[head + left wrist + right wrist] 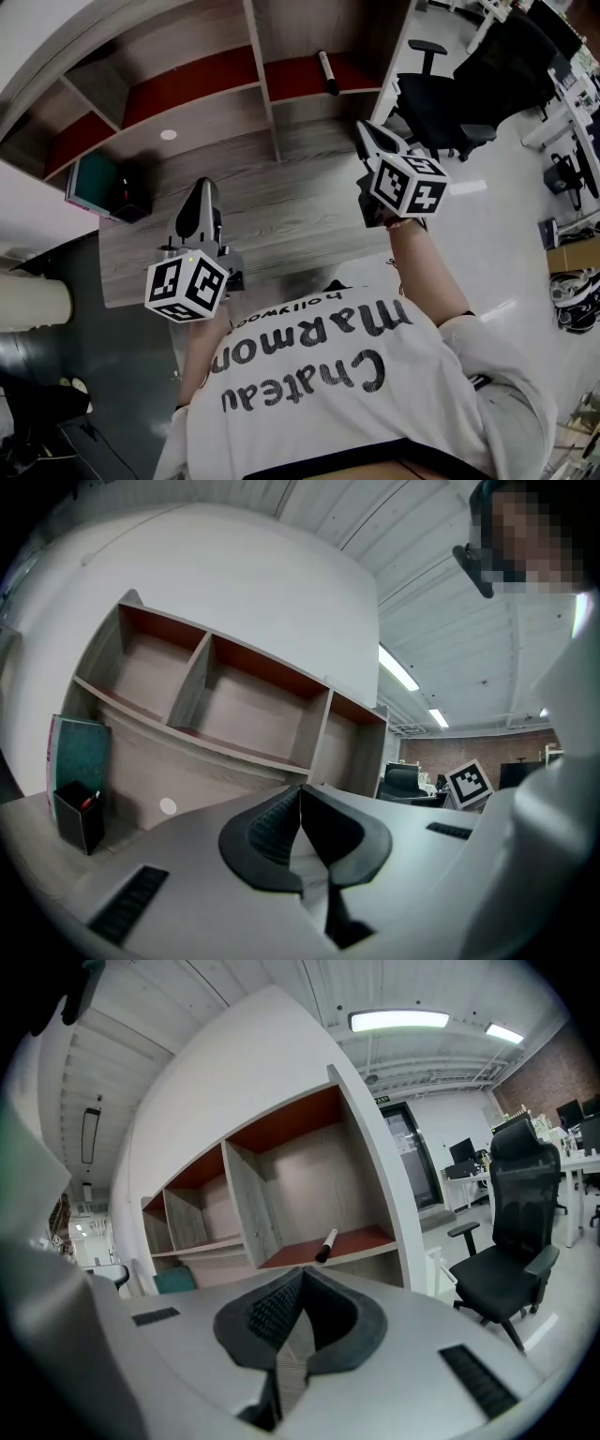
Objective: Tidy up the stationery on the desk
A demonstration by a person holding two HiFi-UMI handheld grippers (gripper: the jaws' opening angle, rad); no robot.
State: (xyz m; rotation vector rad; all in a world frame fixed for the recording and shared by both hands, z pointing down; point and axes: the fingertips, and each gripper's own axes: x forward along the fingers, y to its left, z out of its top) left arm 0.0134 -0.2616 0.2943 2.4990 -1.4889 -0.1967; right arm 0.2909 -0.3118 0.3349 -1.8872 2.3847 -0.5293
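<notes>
A black-and-white marker point(327, 72) lies on the red floor of the right shelf compartment, seen too in the right gripper view as the marker point(325, 1245). At the desk's left end a black pen holder point(131, 197) stands in front of a teal book point(91, 185); the left gripper view shows the holder point(78, 816) with a red-tipped pen inside. My left gripper point(203, 185) hovers over the wooden desk point(281, 216), shut and empty, tips meeting point(300, 789). My right gripper point(364, 131) is near the desk's right edge, shut with nothing in it point(302, 1274), pointing toward the marker's shelf.
The shelf unit point(262, 89) rises behind the desk with several open compartments. A small white disc point(168, 134) sits on the back panel. A black office chair point(450, 103) stands right of the desk. More desks and gear fill the far right.
</notes>
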